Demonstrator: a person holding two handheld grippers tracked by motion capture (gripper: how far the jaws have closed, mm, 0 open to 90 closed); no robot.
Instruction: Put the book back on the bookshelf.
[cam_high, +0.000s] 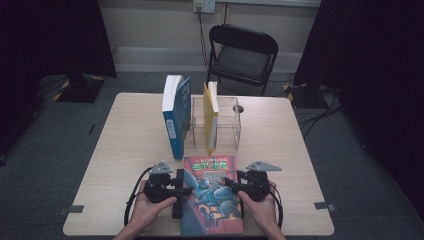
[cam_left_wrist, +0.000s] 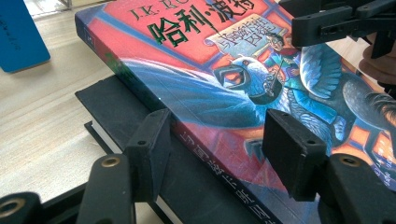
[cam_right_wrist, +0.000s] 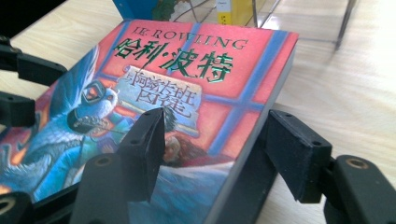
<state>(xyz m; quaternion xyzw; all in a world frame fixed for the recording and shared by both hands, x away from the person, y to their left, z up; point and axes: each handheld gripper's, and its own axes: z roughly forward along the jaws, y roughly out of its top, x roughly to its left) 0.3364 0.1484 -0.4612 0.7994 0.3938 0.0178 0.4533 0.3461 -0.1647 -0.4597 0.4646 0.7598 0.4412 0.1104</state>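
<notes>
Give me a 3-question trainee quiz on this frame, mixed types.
1. True or false: the red-covered book stands upright in the clear rack.
2. Multiple choice: what lies under the red-covered book's left edge? A) a black book B) a yellow folder C) bare table
3. Short answer: how many books stand upright at the clear rack, and what colours?

Key
1. False: it lies flat on the table, between the left tongs and the right tongs.
2. A
3. Two: a blue book and a yellow book.
</notes>
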